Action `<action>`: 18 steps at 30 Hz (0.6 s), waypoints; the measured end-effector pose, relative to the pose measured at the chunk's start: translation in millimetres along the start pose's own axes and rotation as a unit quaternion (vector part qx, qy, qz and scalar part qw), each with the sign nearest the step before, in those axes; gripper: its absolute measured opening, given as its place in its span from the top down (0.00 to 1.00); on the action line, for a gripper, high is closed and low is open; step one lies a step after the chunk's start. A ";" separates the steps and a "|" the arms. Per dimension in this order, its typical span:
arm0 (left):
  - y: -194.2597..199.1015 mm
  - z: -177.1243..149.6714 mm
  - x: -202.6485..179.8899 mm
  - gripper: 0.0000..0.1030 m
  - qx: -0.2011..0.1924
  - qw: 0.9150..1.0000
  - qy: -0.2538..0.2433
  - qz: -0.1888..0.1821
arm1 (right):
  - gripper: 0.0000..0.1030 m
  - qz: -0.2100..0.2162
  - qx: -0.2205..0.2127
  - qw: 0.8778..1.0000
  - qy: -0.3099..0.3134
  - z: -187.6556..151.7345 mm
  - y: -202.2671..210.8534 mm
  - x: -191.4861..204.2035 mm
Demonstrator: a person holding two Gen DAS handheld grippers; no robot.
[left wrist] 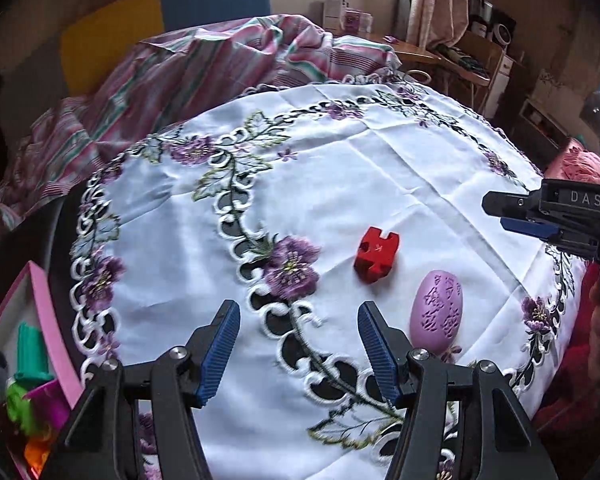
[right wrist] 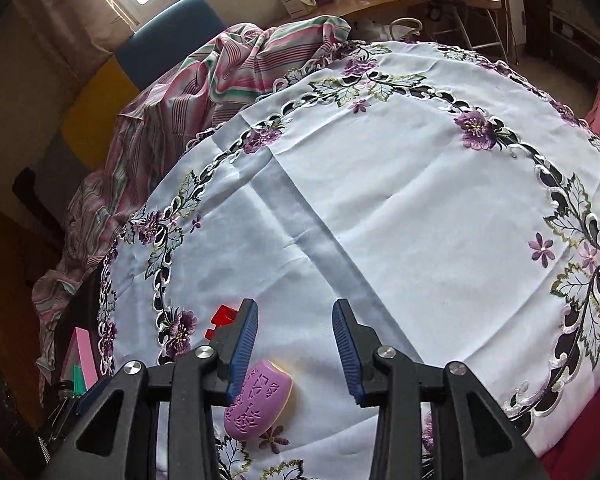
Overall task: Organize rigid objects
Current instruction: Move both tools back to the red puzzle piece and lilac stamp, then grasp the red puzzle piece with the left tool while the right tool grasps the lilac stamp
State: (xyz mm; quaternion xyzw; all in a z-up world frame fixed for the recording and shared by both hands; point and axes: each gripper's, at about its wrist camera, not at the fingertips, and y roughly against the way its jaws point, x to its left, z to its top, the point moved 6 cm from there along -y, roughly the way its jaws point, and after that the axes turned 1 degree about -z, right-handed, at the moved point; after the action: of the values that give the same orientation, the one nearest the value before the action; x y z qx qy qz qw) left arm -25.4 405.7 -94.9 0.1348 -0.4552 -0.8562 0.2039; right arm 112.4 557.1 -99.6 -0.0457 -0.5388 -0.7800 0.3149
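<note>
Left gripper (left wrist: 298, 350) and right gripper (right wrist: 295, 350) both stand apart, empty. Red block (left wrist: 376, 254) lies ahead-right of the left gripper; purple oval (right wrist: 259, 402) lies under the right gripper's left finger — descent risks knocking it aside.

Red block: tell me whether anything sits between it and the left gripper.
Nothing visible blocks it. The left gripper has its jaws open over bare tablecloth, and the red block lies just ahead, slightly to the right. The purple oval piece lies beside that path, to its right, not across it.
</note>
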 end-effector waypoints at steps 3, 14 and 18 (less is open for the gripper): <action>-24.3 15.6 -18.1 0.41 0.023 0.999 -0.009 -0.035 | 0.62 0.004 0.003 1.000 -0.003 -0.1 -0.2 -0.6; -93.8 43.0 -53.3 0.58 0.082 0.993 -0.056 -0.060 | 0.62 0.004 0.003 1.000 -0.004 1.6 -1.2 0.3; -92.0 42.7 -54.3 0.68 0.065 0.994 -0.062 -0.066 | 0.62 0.003 0.006 1.000 0.004 1.0 -3.3 2.2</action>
State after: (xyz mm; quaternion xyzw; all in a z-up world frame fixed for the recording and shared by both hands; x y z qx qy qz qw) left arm -16.2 508.4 -145.8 0.1239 -0.5121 -0.8429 0.1089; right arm 108.6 557.7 -101.0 -0.0421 -0.5423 -0.7759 0.3196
